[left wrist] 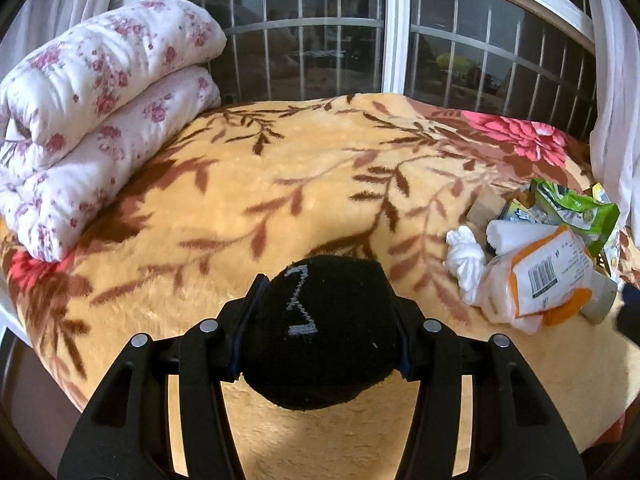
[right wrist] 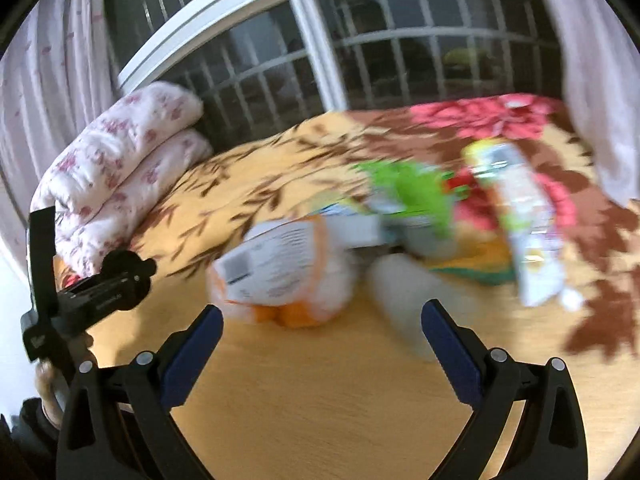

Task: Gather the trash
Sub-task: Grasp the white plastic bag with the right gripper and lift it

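My left gripper (left wrist: 320, 312) is shut on a black sock (left wrist: 320, 332) rolled into a ball, held above the yellow leaf-patterned blanket (left wrist: 280, 184). A pile of trash lies at the right: an orange-and-white plastic package (left wrist: 548, 280), a green snack bag (left wrist: 576, 212), crumpled white tissue (left wrist: 466, 260). In the blurred right wrist view my right gripper (right wrist: 322, 320) is open and empty, just short of the orange-and-white package (right wrist: 280, 268), a pale cylinder (right wrist: 404, 292), the green bag (right wrist: 412, 192) and a long wrapper (right wrist: 520, 208).
A folded floral quilt (left wrist: 92, 120) lies at the left by the barred window (left wrist: 320, 32). White curtains (left wrist: 616, 120) hang at the right. My left gripper's body (right wrist: 88, 300) shows at the left edge of the right wrist view.
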A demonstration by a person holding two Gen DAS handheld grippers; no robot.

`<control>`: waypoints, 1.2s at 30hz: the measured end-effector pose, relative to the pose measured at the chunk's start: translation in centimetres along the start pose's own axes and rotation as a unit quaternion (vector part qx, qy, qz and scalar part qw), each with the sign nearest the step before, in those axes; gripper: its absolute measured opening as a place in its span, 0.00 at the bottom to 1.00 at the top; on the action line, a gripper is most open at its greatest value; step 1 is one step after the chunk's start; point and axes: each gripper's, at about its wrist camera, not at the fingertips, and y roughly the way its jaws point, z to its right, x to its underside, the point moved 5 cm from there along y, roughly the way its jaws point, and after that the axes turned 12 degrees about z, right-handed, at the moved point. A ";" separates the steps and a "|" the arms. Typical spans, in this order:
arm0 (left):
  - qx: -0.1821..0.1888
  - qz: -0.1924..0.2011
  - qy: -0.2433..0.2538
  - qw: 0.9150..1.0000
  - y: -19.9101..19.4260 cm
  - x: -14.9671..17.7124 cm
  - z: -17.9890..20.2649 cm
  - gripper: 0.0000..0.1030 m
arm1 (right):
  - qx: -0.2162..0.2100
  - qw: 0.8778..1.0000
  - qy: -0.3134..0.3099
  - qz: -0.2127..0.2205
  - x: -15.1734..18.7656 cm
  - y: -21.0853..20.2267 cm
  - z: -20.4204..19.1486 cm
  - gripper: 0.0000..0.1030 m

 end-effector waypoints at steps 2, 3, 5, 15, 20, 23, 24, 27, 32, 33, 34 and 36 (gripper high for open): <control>-0.007 0.002 0.002 1.000 0.0 0.1 -0.4 0.50 | 0.001 0.999 0.024 -0.021 0.3 2.1 -0.7 0.95; -0.006 0.004 0.002 1.000 0.0 0.2 -0.5 0.50 | 0.000 0.999 0.040 -0.024 0.4 2.8 -0.6 0.95; -0.004 0.008 0.000 1.000 -0.2 0.2 -0.8 0.50 | 0.005 0.997 0.077 -0.028 0.6 4.0 -0.2 0.95; 0.011 0.017 -0.001 1.000 -0.7 0.2 -0.8 0.50 | -0.001 0.989 0.143 -0.024 -0.3 6.8 0.4 0.54; 0.021 0.019 -0.003 1.000 -1.1 0.4 -0.7 0.50 | -0.019 0.990 0.140 0.002 -1.2 4.0 -0.4 0.40; 0.031 0.023 -0.002 0.999 -1.9 0.3 -0.5 0.50 | -0.034 0.991 0.130 0.025 -2.0 0.9 -0.9 0.38; 0.035 0.024 -0.003 0.999 -2.2 0.3 -0.3 0.50 | -0.037 0.991 0.121 0.034 -2.3 -0.3 -1.1 0.37; 0.052 0.027 -0.004 0.998 -4.0 0.7 0.6 0.50 | -0.037 0.993 0.097 0.052 -2.9 -3.4 -1.1 0.36; 0.104 0.020 0.002 0.994 -7.6 1.9 2.9 0.50 | -0.022 0.996 0.057 0.066 -2.2 -9.2 -0.4 0.36; 0.113 0.018 0.005 0.993 -8.2 2.3 3.4 0.50 | -0.017 0.997 0.047 0.065 -1.7 -10.3 -0.3 0.36; 0.122 0.017 0.011 0.992 -9.2 2.8 4.0 0.50 | -0.014 0.997 0.041 0.064 -1.3 -11.0 -0.3 0.36; 0.131 0.015 0.024 0.991 -10.5 3.7 5.0 0.50 | -0.005 0.998 0.022 0.058 0.4 -13.1 -0.1 0.36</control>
